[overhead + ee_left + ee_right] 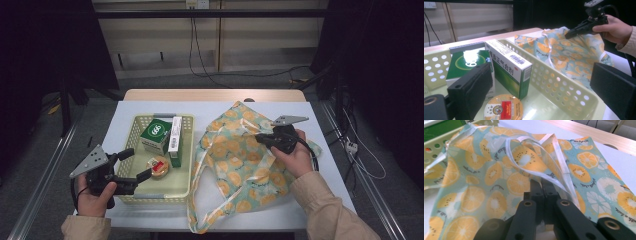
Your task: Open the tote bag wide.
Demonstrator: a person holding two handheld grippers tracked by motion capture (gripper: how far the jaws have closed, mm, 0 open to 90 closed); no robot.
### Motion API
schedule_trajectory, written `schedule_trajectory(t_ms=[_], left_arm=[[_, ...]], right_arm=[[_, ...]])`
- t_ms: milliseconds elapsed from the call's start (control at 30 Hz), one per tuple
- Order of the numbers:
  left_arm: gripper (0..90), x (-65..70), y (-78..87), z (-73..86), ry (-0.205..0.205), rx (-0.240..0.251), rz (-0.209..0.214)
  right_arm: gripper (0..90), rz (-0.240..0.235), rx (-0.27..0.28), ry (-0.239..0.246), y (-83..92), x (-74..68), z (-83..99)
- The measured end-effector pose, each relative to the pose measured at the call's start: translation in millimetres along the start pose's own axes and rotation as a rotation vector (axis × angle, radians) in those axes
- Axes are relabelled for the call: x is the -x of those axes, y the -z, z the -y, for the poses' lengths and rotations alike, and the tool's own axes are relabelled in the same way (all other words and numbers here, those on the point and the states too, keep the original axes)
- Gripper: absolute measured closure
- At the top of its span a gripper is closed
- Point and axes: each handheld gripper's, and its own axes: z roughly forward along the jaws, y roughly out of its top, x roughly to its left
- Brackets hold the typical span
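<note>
Fingers pinched on bag fabric

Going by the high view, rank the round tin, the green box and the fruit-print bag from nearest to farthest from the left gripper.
1. Round tin, in the basket's near part, just beyond the left gripper.
2. Green box, at the basket's far end.
3. Fruit-print bag, outside the basket, to its right.

Glossy printed-cloth bag, perforated plastic basket, matt black tongs.
</note>
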Motion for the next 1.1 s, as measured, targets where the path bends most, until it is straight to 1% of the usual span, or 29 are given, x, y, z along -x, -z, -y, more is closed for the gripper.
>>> schedule_trajectory(t_ms=[133, 167, 233, 300, 333, 400, 567, 667, 767, 800, 833, 933, 967, 1033, 1100], left_arm=[[4.2, -2.4, -5.0, -5.9, -0.013, -0.02, 0.001], [4.2, -3.0, -6.6, -7.3, -0.019, -0.027, -0.003], [4.3, -4.3, -11.2, -10.2, -0.018, -0.039, -0.002], [4.3, -5.4, -14.4, -12.5, -0.022, -0.045, -0.007], [4.3, -5.5, -16.5, -13.5, -0.016, -0.047, -0.003], [4.3, -5.7, -20.1, -15.6, -0.024, -0.061, -0.003], [4.3, -6.5, -27.6, -17.4, -0.051, -0.117, 0.007], [4.5, -9.5, -31.3, -15.9, -0.048, -0.147, -0.002], [4.7, -12.2, -35.8, -15.3, -0.051, -0.167, 0.002], [4.7, -12.4, -37.6, -15.1, -0.046, -0.167, 0.005], [4.7, -13.1, -39.2, -15.6, -0.051, -0.173, 0.004], [4.7, -12.7, -44.8, -17.0, -0.046, -0.176, 0.01], [4.7, -12.5, -46.7, -17.7, -0.038, -0.174, 0.014], [4.7, -12.4, -50.6, -18.8, -0.035, -0.172, 0.02], [4.7, -13.0, -55.2, -19.7, -0.041, -0.182, 0.021]], right_arm=[[89.4, -0.013, 0.004, 0.005, 6.5, 0.1, -2.8], [89.4, -0.019, 0.006, -0.002, 8.1, 0.1, -3.2], [89.4, -0.029, 0.009, -0.01, 10.3, 0.5, -3.5], [89.3, -0.022, 0.011, -0.009, 11.5, 0.2, -3.5], [89.3, -0.019, 0.011, -0.009, 11.5, 0.3, -3.2], [89.3, -0.018, 0.011, -0.006, 11.0, 0.5, -2.7], [89.2, -0.015, 0.01, -0.005, 9.2, 0.3, -0.6], [89.2, -0.016, 0.014, -0.007, 8.8, 0.7, 1.0], [89.2, -0.019, 0.009, -0.005, 8.2, -0.2, 1.7], [89.2, -0.019, 0.009, -0.001, 8.1, -0.6, 1.8], [89.2, -0.019, 0.009, 0.002, 8.0, -0.9, 1.7], [89.2, -0.02, 0.009, 0.002, 7.7, -1.6, 1.6], [89.2, -0.02, 0.009, 0.002, 7.5, -1.6, 1.7], [89.2, -0.024, 0.007, 0.0, 7.1, -1.8, 2.1], [89.2, -0.023, 0.005, 0.002, 6.5, -1.9, 2.9]])
